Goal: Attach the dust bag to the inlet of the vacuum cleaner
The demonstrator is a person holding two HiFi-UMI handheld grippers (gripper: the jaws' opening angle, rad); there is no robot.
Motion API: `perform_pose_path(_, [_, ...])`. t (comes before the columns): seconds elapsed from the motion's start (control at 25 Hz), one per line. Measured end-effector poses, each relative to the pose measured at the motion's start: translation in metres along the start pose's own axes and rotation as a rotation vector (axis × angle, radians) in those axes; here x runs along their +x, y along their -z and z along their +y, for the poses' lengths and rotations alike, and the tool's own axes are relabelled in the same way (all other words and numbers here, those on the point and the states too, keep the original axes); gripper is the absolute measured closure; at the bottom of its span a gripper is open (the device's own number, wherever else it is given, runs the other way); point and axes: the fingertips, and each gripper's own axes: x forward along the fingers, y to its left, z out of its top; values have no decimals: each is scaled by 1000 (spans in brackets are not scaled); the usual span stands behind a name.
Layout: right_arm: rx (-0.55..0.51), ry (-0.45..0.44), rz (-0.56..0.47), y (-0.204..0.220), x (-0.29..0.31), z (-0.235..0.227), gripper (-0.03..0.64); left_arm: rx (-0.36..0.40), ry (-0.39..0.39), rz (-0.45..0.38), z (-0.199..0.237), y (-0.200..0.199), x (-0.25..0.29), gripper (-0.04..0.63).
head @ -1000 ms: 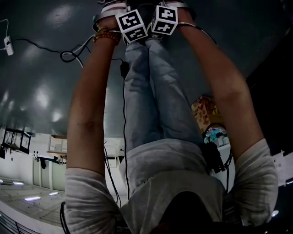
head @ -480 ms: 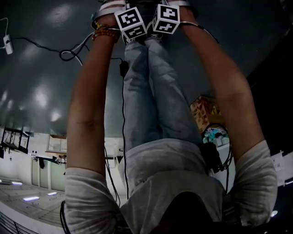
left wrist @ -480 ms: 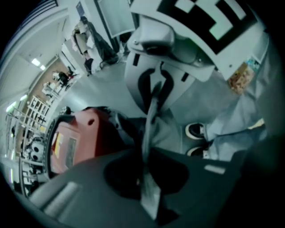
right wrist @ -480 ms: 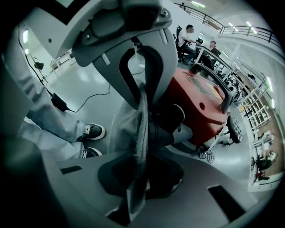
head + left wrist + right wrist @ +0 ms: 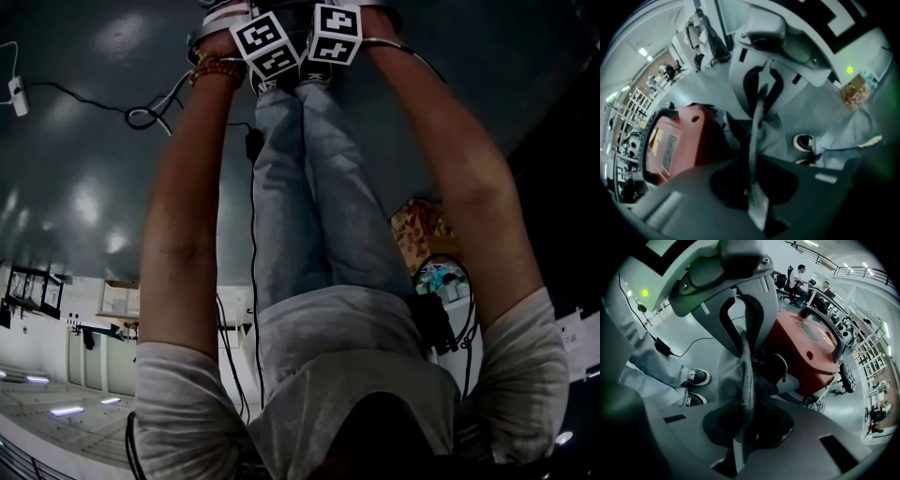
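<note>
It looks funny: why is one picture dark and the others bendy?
Head view: dim, pale glare on the floor. Left gripper view: wide lens bends the room, corners black. Right gripper view: same bend; the red vacuum cleaner looks curved.

Item count, all three views.
Tally: 2 grippers, the left gripper (image 5: 755, 161) and the right gripper (image 5: 744, 404); 2 marker cubes (image 5: 265, 45), side by side at 12 o'clock in the head view; 1 dust bag (image 5: 733, 376), grey; 1 vacuum cleaner (image 5: 806, 352), red, at 3 o'clock in the right gripper view, with 1 wheel (image 5: 847, 377) showing; 2 shoes (image 5: 696, 377) at 9 o'clock there; 2 seated people (image 5: 799, 275) at 1 o'clock; 1 patterned box (image 5: 420, 230) at 3 o'clock in the head view; 1 bead bracelet (image 5: 217, 67) at 11 o'clock.
</note>
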Motion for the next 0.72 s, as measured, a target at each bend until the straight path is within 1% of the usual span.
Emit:
perform_pose_path(0.08, [1,-1,-4,-1,1,0,583,6,6,5,-1,1,0,566])
perform_pose_path(0.16, [24,-4,-4,0,1,0,583,20,7,6,0,-1,0,561])
perform_pose_path(0.24, [47,-18,-5,-1,0,-1,583,-1,0,3,3,-1,-1,546])
perform_pose_path(0.28, [60,-26,-7,-1,-2,-2,579,-19,-2,2,4,0,-3,524])
perform_pose_path(0.36, [88,-32,-9,2,-9,1,551,-50,4,-4,1,2,-8,480])
perform_pose_path(0.44, [111,-18,-18,5,-18,6,545,-61,6,-13,-6,5,-15,473])
perform_pose_path(0.6, [125,45,-23,5,-32,15,546,-57,-51,-35,-10,8,-31,505])
perform_pose_path(0.72, [140,78,-22,2,-43,18,546,-85,-100,-62,-9,4,-46,546])
